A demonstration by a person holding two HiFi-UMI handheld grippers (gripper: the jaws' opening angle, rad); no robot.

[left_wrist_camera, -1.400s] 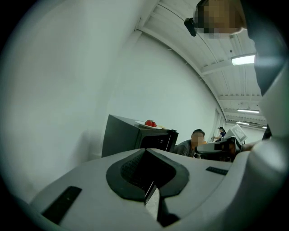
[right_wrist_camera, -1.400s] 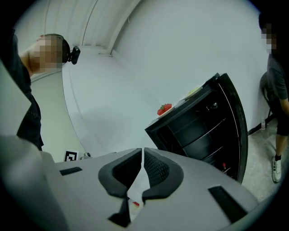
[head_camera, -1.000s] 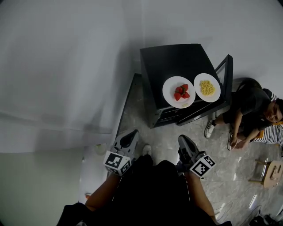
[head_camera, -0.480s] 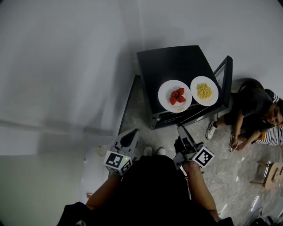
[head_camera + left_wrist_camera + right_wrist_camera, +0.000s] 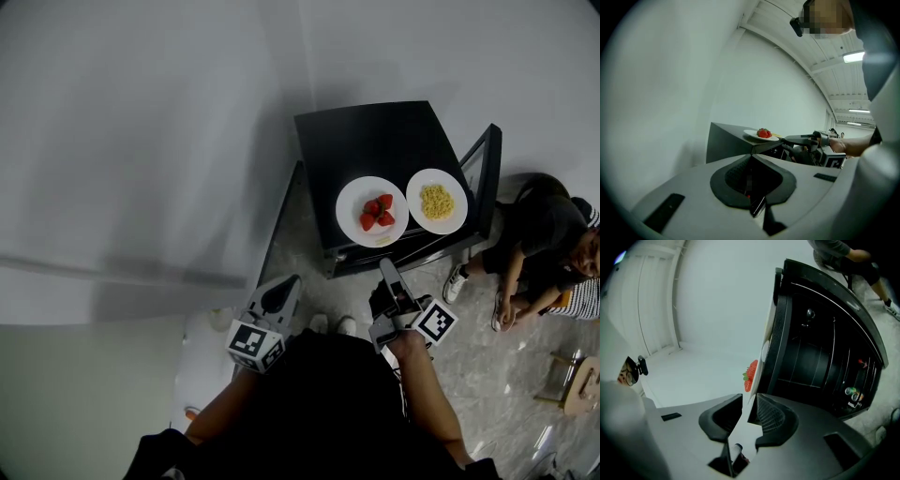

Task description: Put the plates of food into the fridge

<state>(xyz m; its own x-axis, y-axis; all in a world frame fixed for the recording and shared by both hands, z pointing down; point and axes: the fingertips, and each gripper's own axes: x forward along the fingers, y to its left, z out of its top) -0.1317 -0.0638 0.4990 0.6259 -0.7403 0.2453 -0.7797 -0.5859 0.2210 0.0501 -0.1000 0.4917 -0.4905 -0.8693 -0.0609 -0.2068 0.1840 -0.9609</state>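
Logging plates: two round, white, smooth plates, both on the matte black top of the fridge (image 5: 375,141). The strawberry plate (image 5: 349,208) sits at the top's front edge. The noodle plate (image 5: 456,218) is just beside it at the front right corner; I cannot tell whether the rims touch. The fridge is a low black box with its door (image 5: 487,178) swung open and dark shelves inside. The floor (image 5: 309,253) is pale veined stone, and the walls (image 5: 141,141) are plain white.

Right gripper (image 5: 386,267): rolled on its side, just short of the top's front edge. Its jaws have just been opening and stand released. The strawberry plate's rim is in line with the gap, with nothing pressed. Left gripper (image 5: 279,289): well apart from the fridge, jaws clenched together on nothing.

There is open floor in front of the fridge. A person (image 5: 544,244) is seated beyond the door.
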